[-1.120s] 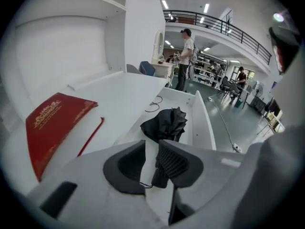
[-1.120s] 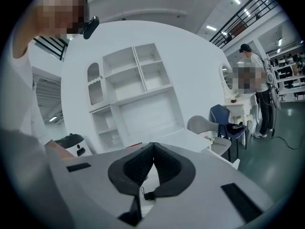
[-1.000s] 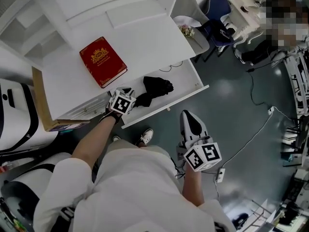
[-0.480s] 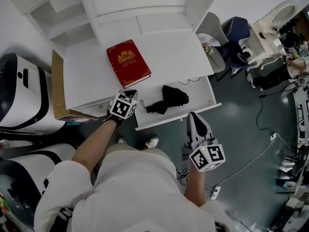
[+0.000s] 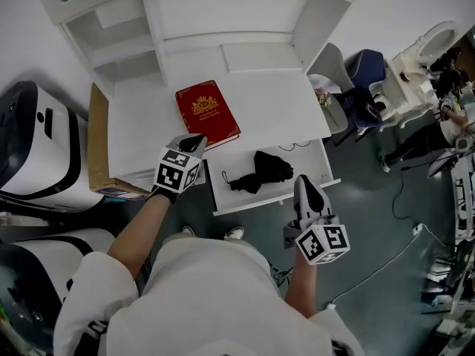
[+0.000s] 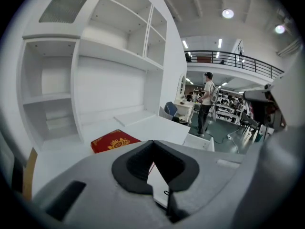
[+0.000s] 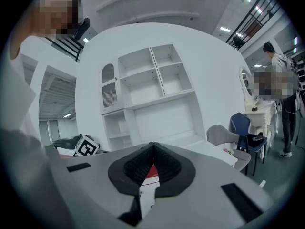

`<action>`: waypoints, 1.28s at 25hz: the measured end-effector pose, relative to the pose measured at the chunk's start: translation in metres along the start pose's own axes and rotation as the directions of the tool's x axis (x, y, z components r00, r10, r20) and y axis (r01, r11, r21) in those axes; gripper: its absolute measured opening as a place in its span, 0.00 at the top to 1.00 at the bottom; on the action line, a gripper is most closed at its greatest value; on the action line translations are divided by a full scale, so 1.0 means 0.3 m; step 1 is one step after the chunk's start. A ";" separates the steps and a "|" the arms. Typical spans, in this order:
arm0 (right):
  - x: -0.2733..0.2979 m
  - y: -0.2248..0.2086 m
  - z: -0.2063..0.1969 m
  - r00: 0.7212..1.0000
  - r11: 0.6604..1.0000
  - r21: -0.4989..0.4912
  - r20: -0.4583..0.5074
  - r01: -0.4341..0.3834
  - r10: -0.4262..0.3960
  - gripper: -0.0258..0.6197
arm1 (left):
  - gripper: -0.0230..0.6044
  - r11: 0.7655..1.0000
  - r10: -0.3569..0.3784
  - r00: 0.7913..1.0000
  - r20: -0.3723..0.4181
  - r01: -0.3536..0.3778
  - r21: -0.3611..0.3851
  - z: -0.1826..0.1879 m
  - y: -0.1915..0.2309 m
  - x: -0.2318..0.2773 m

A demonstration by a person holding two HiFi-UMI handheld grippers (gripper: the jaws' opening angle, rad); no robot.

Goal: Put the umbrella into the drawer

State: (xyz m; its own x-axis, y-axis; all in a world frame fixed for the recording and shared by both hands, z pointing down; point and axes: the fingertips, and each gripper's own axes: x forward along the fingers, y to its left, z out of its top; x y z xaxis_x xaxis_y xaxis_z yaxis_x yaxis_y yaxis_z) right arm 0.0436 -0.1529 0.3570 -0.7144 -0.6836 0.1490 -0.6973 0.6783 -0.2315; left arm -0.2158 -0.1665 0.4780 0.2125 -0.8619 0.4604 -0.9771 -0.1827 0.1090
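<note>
The black folded umbrella (image 5: 261, 170) lies inside the open drawer (image 5: 274, 199), slantwise, its thicker end toward the right and its thin end toward the left. Neither pair of tongs touches it.

The left forearm reaches out from the person's body toward the white worktop (image 5: 274, 102). The left tongs (image 5: 194, 142) hang over the worktop's front edge, above and left of the drawer's left corner, with their tips just beside the near corner of the red book (image 5: 208, 113). They point toward the shelving at the back, tipped somewhat downward. In the left gripper view the left tongs (image 6: 153, 146) are pressed together with nothing between them (the book (image 6: 113, 141) shows just past their tips).

The right arm is held out in front of the drawer's right half. The right tongs (image 5: 305, 182) sit over the floor, close to the drawer's front edge and pointing nearly level toward the worktop. In the right gripper view the right tongs (image 7: 152, 148) are likewise pressed together and empty.
</note>
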 end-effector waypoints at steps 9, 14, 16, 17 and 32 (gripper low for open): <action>0.042 -0.048 0.078 0.999 1.000 -0.012 0.036 0.014 -0.014 0.96 | 0.94 0.996 0.090 0.962 0.259 -0.086 -0.026 0.290 0.101 -0.243; 0.073 -0.034 0.121 0.999 0.999 -0.051 0.039 -0.015 0.017 0.96 | 0.94 0.989 0.147 0.912 0.383 -0.137 -0.053 0.404 0.149 -0.414; 0.086 -0.033 0.133 0.999 0.998 -0.054 0.045 -0.021 0.023 0.96 | 0.94 0.985 0.170 0.891 0.420 -0.159 -0.062 0.429 0.164 -0.479; 0.091 -0.033 0.139 0.999 0.998 -0.057 0.046 -0.024 0.027 0.96 | 0.94 0.983 0.183 0.882 0.435 -0.170 -0.067 0.436 0.171 -0.509; 0.047 0.002 0.167 0.997 0.998 -0.061 0.062 -0.035 0.039 0.96 | 0.94 0.955 0.294 0.787 0.543 -0.270 -0.127 0.370 0.160 -0.806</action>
State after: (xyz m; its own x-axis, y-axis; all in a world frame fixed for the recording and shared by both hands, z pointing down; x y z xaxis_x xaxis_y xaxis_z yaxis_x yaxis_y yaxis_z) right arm 0.0359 -0.1756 0.3107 -0.7359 -0.6724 0.0798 -0.6742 0.7168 -0.1777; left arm -0.3150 -0.0192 0.2741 -0.1258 -0.9885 -0.0841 -0.9887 0.1180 0.0919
